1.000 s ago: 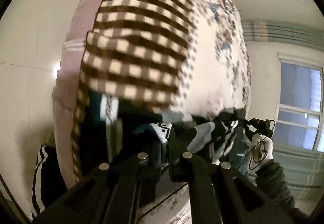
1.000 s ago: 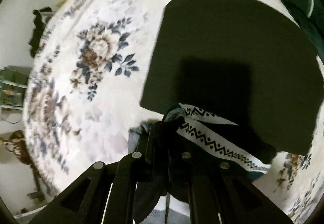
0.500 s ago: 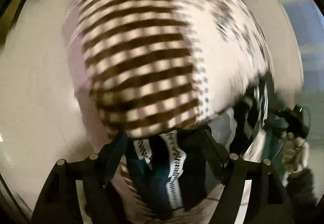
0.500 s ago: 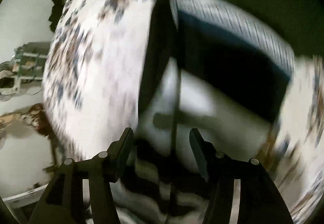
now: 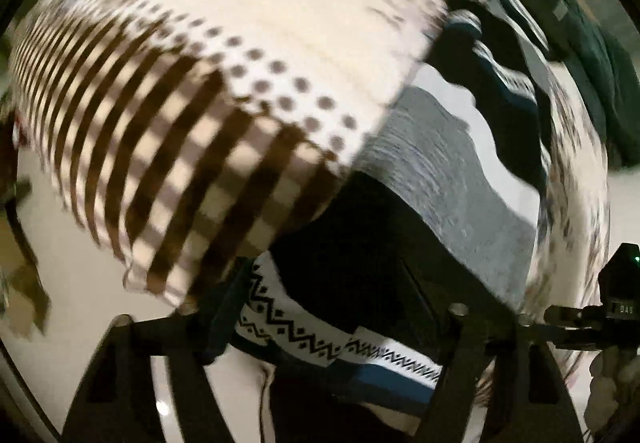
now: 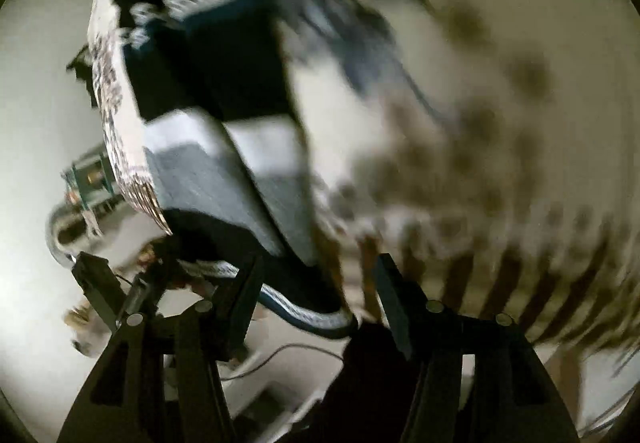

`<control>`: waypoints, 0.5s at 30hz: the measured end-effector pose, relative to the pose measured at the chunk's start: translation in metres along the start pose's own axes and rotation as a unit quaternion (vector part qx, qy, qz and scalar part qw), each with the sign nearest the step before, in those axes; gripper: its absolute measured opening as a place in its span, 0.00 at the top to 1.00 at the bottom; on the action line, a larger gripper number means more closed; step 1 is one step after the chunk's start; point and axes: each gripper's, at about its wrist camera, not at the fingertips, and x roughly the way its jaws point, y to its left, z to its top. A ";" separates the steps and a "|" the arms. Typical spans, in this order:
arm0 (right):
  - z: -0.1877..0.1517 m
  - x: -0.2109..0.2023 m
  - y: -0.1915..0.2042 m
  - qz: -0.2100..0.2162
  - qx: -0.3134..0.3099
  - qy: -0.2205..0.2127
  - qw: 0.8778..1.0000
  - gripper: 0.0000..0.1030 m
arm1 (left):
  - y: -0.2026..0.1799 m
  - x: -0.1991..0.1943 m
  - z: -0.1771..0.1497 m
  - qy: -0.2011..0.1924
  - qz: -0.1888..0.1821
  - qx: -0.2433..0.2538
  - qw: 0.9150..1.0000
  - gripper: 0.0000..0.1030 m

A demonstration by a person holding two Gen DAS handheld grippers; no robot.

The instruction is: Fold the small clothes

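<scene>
A bed fills most of both views, covered with a cream bedspread (image 5: 304, 23) printed with blurred blue-grey and brown flowers. Toward its edge the print changes to rows of brown dots and then to a brown-and-cream checked border (image 5: 192, 179); in the right wrist view the same checked border (image 6: 540, 283) is smeared by motion. Beyond the bed's edge lies a pale, glossy floor (image 5: 60, 283) with a small bright glint of light on it. In the right wrist view a pale floor (image 6: 36, 115) shows left of the bed, with an indistinct greenish rack (image 6: 90, 183) standing near the bed's corner.
</scene>
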 end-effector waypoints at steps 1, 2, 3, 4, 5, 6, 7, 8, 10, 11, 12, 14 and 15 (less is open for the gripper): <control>-0.008 0.004 -0.008 0.005 0.012 -0.005 1.000 0.42 | -0.004 0.003 0.000 0.003 0.005 0.014 1.000 0.92; -0.014 0.005 -0.015 0.008 0.021 -0.010 1.000 0.42 | -0.004 0.004 -0.001 0.006 -0.002 0.017 1.000 0.93; -0.021 0.007 -0.019 0.009 0.030 -0.017 0.999 0.42 | -0.002 0.001 -0.002 0.001 -0.010 0.015 1.000 0.93; -0.030 0.009 -0.024 0.013 0.041 -0.027 0.999 0.42 | 0.002 -0.004 -0.002 -0.004 -0.016 0.012 1.000 0.93; -0.036 0.009 -0.026 0.014 0.049 -0.034 0.998 0.42 | 0.009 -0.010 -0.001 -0.010 -0.023 0.008 1.000 0.93; -0.040 0.009 -0.027 0.014 0.056 -0.040 0.998 0.42 | 0.018 -0.015 -0.001 -0.012 -0.031 0.005 0.999 0.93; -0.046 0.010 -0.027 0.013 0.061 -0.049 0.997 0.42 | 0.029 -0.019 0.002 -0.012 -0.036 0.000 0.999 0.93; -0.052 0.011 -0.024 0.012 0.063 -0.061 0.996 0.42 | 0.037 -0.020 0.005 -0.009 -0.043 -0.004 0.999 0.94; -0.061 0.014 -0.020 0.005 0.065 -0.076 0.995 0.42 | 0.052 -0.020 0.010 0.006 -0.063 -0.007 0.998 0.94; -0.065 0.017 -0.018 0.003 0.069 -0.084 0.994 0.42 | 0.056 -0.017 0.011 0.013 -0.068 0.001 0.998 0.94; -0.069 0.021 -0.015 0.008 0.074 -0.092 0.993 0.42 | 0.057 -0.015 0.014 0.020 -0.076 0.014 0.997 0.94; -0.063 0.024 -0.006 0.016 0.080 -0.098 0.992 0.42 | 0.052 -0.011 0.020 0.033 -0.083 0.042 0.995 0.94; -0.064 0.033 -0.003 0.013 0.082 -0.099 0.992 0.42 | 0.049 -0.008 0.020 0.036 -0.085 0.051 0.994 0.94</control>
